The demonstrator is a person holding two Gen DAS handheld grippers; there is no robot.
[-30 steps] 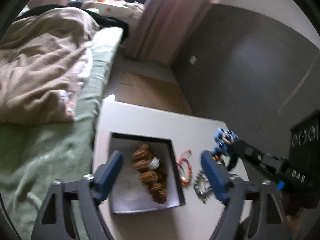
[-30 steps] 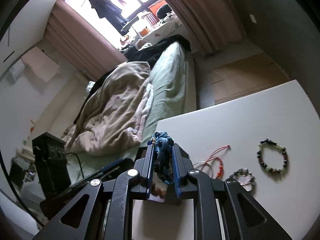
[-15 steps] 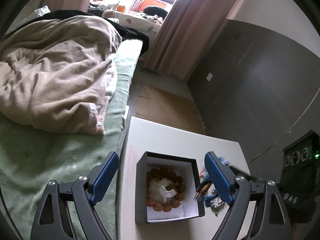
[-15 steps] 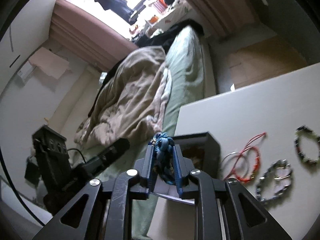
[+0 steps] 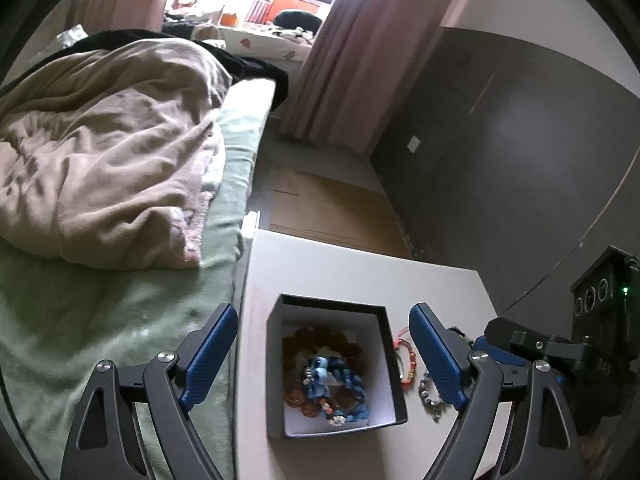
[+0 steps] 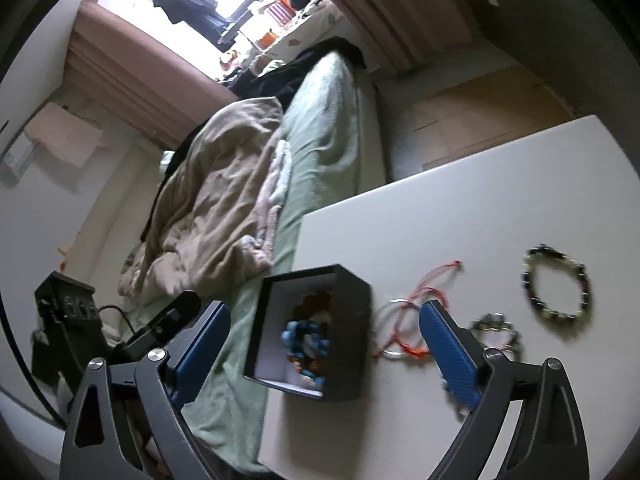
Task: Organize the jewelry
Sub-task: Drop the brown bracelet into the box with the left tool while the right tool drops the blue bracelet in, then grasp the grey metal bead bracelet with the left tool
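Your right gripper point(image 6: 324, 344) has just been opening; its jaws now stand wide apart with nothing clamped. The box point(image 6: 344, 332) sits between and just ahead of its fingers, on the table point(image 6: 460, 200).

The blue bracelet point(image 6: 306, 338) lies inside the box, on top of the brown beads point(image 5: 320, 340), free of both tools.

Your left gripper point(image 5: 324, 354) is spread wide too, empty, hovering over the same box point(image 5: 394, 372), which falls between its two pads in that view. Blue bracelet point(image 5: 336, 384) shows at the near side of the box floor from there.

Right of the box, from your right tool:
- red cord bracelet point(image 6: 408, 328), just beside the box wall, partly behind the right pad point(image 6: 448, 356).
- small silver beaded bracelet point(image 6: 498, 330), just past that pad.
- dark beaded bracelet point(image 6: 558, 286), farther right, apart from the rest.

From your left tool, the red cord bracelet point(image 5: 406, 356) and silver one point(image 5: 430, 396) lie between box and right-hand finger; the right gripper's body point(image 5: 536, 348) sits beyond that finger.

Bed with green sheet point(image 5: 100, 320) and beige blanket point(image 5: 100, 152) runs along the left of both tools, against the table edge point(image 5: 360, 264).
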